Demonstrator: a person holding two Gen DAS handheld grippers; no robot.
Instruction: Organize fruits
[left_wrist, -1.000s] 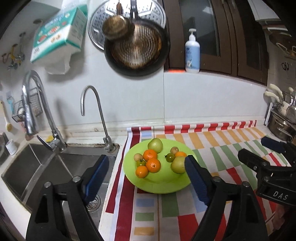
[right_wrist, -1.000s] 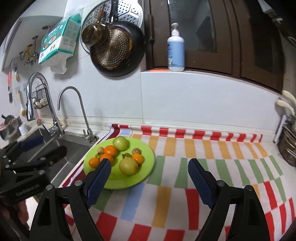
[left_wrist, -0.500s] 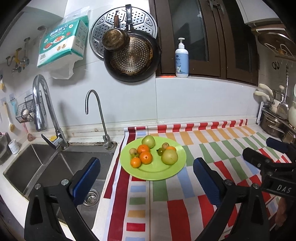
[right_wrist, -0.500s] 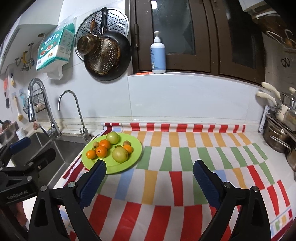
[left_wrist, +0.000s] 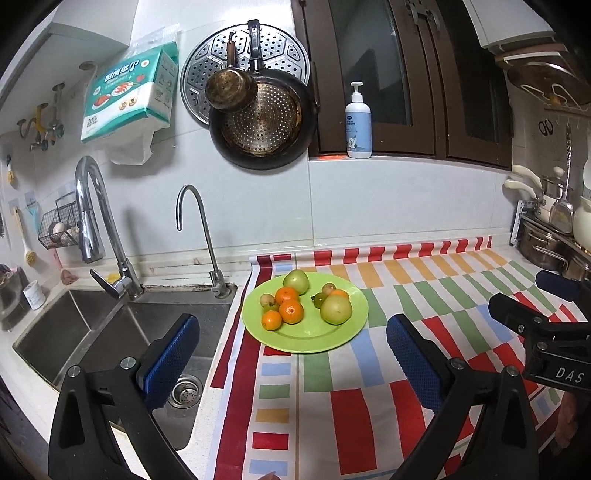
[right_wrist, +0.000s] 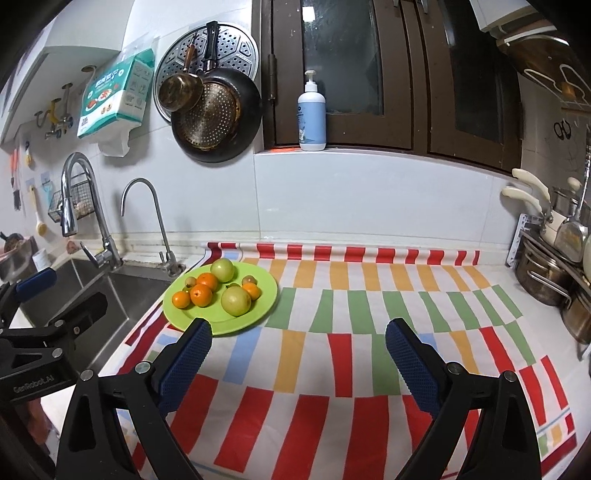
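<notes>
A green plate (left_wrist: 343, 334) (right_wrist: 267, 293) sits on a striped mat beside the sink. It holds several fruits: oranges (left_wrist: 291, 311) (right_wrist: 201, 295), two large green fruits (left_wrist: 335, 309) (right_wrist: 236, 300), and small brown and green ones. My left gripper (left_wrist: 291, 354) is open and empty, held back from the plate's near edge. My right gripper (right_wrist: 297, 354) is open and empty, to the right of the plate over the mat. Each gripper shows at the other view's edge.
A steel sink (left_wrist: 110, 332) with two faucets lies left of the plate. The striped mat (right_wrist: 369, 314) covers the counter. Metal pots (right_wrist: 546, 273) stand at the far right. Pans hang on the wall, and a soap bottle (right_wrist: 312, 114) stands on the ledge.
Both grippers have pulled back and up from the plate, so the plate looks smaller and farther. The fruits have not moved. Both grippers stayed open.
</notes>
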